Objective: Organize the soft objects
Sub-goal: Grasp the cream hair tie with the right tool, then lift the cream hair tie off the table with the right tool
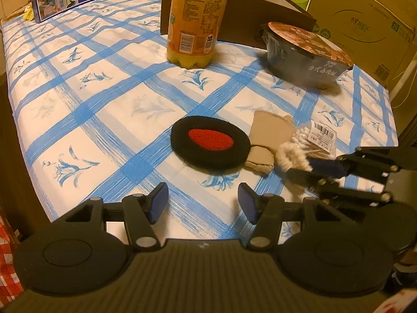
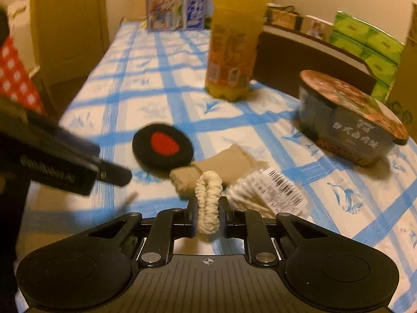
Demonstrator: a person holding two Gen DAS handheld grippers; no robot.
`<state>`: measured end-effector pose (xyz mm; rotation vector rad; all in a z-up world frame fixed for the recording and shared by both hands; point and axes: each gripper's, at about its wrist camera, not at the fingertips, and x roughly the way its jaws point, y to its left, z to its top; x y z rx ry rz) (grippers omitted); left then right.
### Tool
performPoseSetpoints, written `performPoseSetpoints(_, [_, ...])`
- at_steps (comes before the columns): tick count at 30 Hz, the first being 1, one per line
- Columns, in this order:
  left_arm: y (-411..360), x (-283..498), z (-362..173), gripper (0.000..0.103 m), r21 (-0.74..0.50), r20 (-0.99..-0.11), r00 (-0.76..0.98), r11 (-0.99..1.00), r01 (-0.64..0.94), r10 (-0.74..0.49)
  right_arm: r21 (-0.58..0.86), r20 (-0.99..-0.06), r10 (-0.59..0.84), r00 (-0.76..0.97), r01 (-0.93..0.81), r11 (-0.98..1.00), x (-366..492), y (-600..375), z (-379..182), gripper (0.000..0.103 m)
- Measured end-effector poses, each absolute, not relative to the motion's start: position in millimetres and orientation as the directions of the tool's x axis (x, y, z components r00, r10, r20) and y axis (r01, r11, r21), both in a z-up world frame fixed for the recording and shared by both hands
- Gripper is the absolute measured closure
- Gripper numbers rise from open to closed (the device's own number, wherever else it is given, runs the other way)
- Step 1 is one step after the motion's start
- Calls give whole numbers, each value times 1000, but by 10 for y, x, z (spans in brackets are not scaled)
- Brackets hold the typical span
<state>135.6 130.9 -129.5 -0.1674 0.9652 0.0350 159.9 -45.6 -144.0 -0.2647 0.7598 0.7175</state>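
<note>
Ribbed cream scrunchie (image 2: 208,206) between tool (image 2: 207,217) pads.

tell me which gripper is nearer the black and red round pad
Left. The open left gripper sits just short of the black and red round pad, which lies ahead between its fingers. The right gripper is off to the pad's right, clamped on a cream scrunchie.

The orange drink bottle (image 1: 194,18) loses its cap above both pictures' edges.
</note>
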Motion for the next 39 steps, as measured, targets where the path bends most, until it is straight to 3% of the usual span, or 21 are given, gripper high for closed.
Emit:
performPoseSetpoints(11, [1193, 1600, -1415, 46, -70, -818, 576, 994, -78, -12, 217, -655, 514, 554, -514, 830, 1880, -898, -1169, 87])
performPoseSetpoints(25, [1626, 1925, -1470, 46, 22, -798, 591, 986, -164, 116, 269, -649, 448, 615, -366, 891, 2202, -1331, -1176, 87])
performPoseSetpoints(28, [1723, 1915, -1441, 43, 1, -804, 583, 981, -193, 115, 284, -659, 419, 625, -310, 908, 2323, -1454, -1232, 87])
performPoseSetpoints(33, [1656, 1959, -1403, 34, -158, -806, 591, 967, -201, -9, 300, -660, 395, 640, -257, 919, 2454, -1596, -1262, 86])
performPoseSetpoints(39, [1513, 2218, -1528, 33, -121, -816, 576, 963, -242, 42, 304, -665, 390, 637, -246, 920, 2511, -1628, -1309, 86])
